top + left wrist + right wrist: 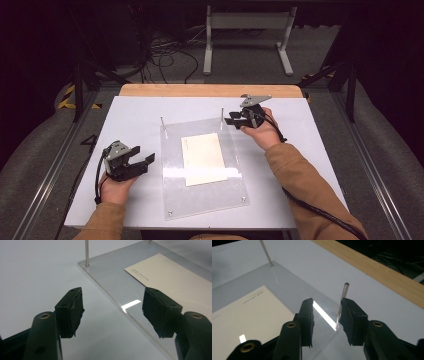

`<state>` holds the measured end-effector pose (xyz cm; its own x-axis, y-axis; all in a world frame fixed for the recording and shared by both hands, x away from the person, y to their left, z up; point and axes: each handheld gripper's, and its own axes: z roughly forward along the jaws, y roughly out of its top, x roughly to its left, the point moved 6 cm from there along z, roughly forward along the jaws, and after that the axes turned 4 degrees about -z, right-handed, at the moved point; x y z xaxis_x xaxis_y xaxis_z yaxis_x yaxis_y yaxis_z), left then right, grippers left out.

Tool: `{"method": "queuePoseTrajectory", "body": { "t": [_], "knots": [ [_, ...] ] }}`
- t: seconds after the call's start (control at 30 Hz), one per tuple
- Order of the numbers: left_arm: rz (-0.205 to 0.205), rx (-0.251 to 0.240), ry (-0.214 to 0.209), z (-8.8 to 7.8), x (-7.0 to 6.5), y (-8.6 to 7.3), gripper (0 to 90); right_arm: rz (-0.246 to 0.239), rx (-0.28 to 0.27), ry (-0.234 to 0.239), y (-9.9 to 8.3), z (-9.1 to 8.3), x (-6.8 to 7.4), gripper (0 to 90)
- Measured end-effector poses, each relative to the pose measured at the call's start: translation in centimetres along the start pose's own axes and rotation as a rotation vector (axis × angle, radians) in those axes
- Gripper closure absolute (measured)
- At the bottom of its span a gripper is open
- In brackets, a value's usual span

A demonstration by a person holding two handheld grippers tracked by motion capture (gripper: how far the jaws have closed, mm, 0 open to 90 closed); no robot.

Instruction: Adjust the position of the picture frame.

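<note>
**Right gripper closing in on far-right post of clear plate**

Inspected: white rectangular table top (pixel 130 125) with a bare wooden strip (pixel 210 90) along its far edge. At centre, a clear acrylic plate (pixel 200 195), roughly rectangular, with a thin upright metal post at its 11 o'clock corner (pixel 162 123) and another at its 1 o'clock corner (pixel 222 115), plus small screws at the two near corners. On or under the plate — cannot tell which — a cream rectangular paper sheet (pixel 202 157), lying flat at the plate's middle.

Right gripper (pixel 235 120), black, two-jawed, at the plate's 1 o'clock corner. Jaws partly apart, clamped on nothing. In the right gripper view (pixel 327 315) the thin post (pixel 343 300) stands just beside the inner face of one jaw, possibly touching; the other jaw stands clear of it.

Left gripper (pixel 142 157), black, at 9 o'clock of the plate, resting low over the table. Jaws wide apart, empty. In the left gripper view (pixel 112 310) the plate's edge (pixel 105 290) runs between the jaws.

Step in hand, as judged: approach to the far-right post, grasp not yet made. Next move calls for centring the post between the jaws, then closing squarely — a thin round post may slip off a skewed pinch.

Writing: two short lines of small print near one corner of the sheet (pixel 141 275), too small to read. No brand marks noted.
</note>
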<state>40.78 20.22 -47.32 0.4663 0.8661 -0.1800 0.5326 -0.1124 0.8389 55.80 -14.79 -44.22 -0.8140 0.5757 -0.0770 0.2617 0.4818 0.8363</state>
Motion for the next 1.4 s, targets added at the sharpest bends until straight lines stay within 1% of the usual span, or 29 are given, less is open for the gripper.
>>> {"method": "queuePoseTrajectory", "body": {
  "t": [0.03, 0.07, 0.17, 0.2, 0.23, 0.27, 0.33, 0.4, 0.43, 0.47, 0.5, 0.53, 0.57, 0.6, 0.67, 0.73, 0.8, 0.83, 0.97, 1.03, 1.1, 1.17, 1.2, 1.23, 1.37, 1.4],
  "knots": [
    [0.000, -0.001, 0.002, -0.1, 0.1, 0.0, 33.4, -0.004, -0.007, -0.021, 0.1, 0.7, -0.6, 60.9],
    [0.006, 0.000, 0.004, -0.2, 0.2, -0.1, 33.4, -0.003, -0.006, -0.026, 0.1, 1.0, -0.8, 61.1],
    [0.001, 0.005, 0.007, -0.3, 0.2, -0.4, 33.4, 0.002, 0.004, -0.050, 0.1, 2.4, -1.6, 63.3],
    [-0.004, 0.003, 0.008, -0.4, 0.2, -0.5, 33.4, 0.004, 0.006, -0.049, 0.1, 2.7, -1.7, 63.6],
    [0.001, 0.004, 0.009, -0.4, 0.3, -0.5, 33.4, 0.009, 0.006, -0.049, 0.1, 3.2, -1.8, 66.8],
    [-0.001, 0.004, 0.010, -0.4, 0.3, -0.5, 33.4, 0.015, 0.015, -0.038, 0.0, 3.5, -1.8, 70.7],
    [-0.006, 0.004, 0.006, -0.4, 0.3, -0.6, 33.4, 0.016, 0.020, -0.024, 0.0, 4.2, -1.7, 72.8],
    [-0.007, 0.002, 0.007, -0.4, 0.4, -0.5, 33.4, 0.014, 0.029, -0.027, -0.1, 4.8, -1.8, 74.2],
    [-0.006, 0.002, 0.006, -0.4, 0.4, -0.6, 33.4, 0.016, 0.032, -0.035, -0.2, 5.1, -1.9, 77.6],
    [-0.006, 0.002, 0.006, -0.4, 0.4, -0.6, 33.4, 0.016, 0.032, -0.035, -0.2, 5.1, -1.9, 77.6],
    [-0.006, 0.006, 0.004, -0.3, 0.3, -0.6, 33.4, 0.015, 0.031, -0.028, -0.2, 5.2, -1.9, 82.5],
    [0.000, 0.006, 0.009, -0.3, 0.4, -0.6, 33.3, 0.006, 0.040, -0.042, -0.3, 5.2, -1.9, 85.1],
    [-0.002, 0.006, 0.003, -0.3, 0.4, -0.6, 33.3, 0.004, 0.046, -0.046, -0.2, 5.1, -1.9, 85.3],
    [-0.006, 0.006, 0.002, -0.2, 0.3, -0.6, 33.3, -0.011, 0.051, -0.056, -0.2, 5.1, -1.8, 85.4],
    [-0.010, 0.005, 0.000, -0.2, 0.3, -0.5, 33.3, -0.017, 0.048, -0.066, 0.0, 4.7, -1.7, 85.5],
    [0.000, 0.005, 0.001, -0.2, 0.4, -0.4, 33.2, -0.024, 0.057, -0.075, 0.1, 4.3, -1.6, 85.6],
    [-0.001, 0.005, -0.009, 0.0, 0.1, -0.4, 33.2, -0.027, 0.054, -0.078, -0.1, 3.6, -1.7, 85.6],
    [0.008, 0.008, -0.010, 0.1, 0.1, -0.4, 33.2, -0.028, 0.059, -0.080, -0.2, 3.1, -1.7, 85.6],
    [0.023, 0.018, -0.029, 0.7, -0.7, -0.3, 33.1, -0.039, 0.058, -0.092, -0.6, 1.1, -1.8, 85.7],
    [0.039, 0.027, -0.033, 1.0, -1.1, -0.2, 33.1, -0.042, 0.057, -0.098, -0.8, 0.3, -1.8, 85.7],
    [0.048, 0.038, -0.051, 1.3, -1.7, -0.2, 33.1, -0.038, 0.051, -0.102, -1.4, -0.6, -1.8, 85.6],
    [0.069, 0.046, -0.066, 1.5, -2.3, -0.2, 33.2, -0.035, 0.055, -0.101, -1.9, -1.1, -1.9, 85.6],
    [0.090, 0.056, -0.078, 1.6, -2.7, -0.3, 33.2, -0.032, 0.057, -0.100, -2.1, -1.2, -1.9, 85.6],
    [0.100, 0.060, -0.080, 1.7, -2.9, -0.3, 33.3, -0.024, 0.061, -0.096, -2.5, -1.4, -2.1, 85.5],
    [0.109, 0.083, -0.117, 2.2, -3.8, -0.5, 33.5, -0.017, 0.071, -0.102, -3.2, -1.1, -2.6, 85.3],
    [0.109, 0.083, -0.117, 2.2, -3.8, -0.5, 33.5, -0.017, 0.071, -0.102, -3.2, -1.1, -2.6, 85.3]
  ]
}}
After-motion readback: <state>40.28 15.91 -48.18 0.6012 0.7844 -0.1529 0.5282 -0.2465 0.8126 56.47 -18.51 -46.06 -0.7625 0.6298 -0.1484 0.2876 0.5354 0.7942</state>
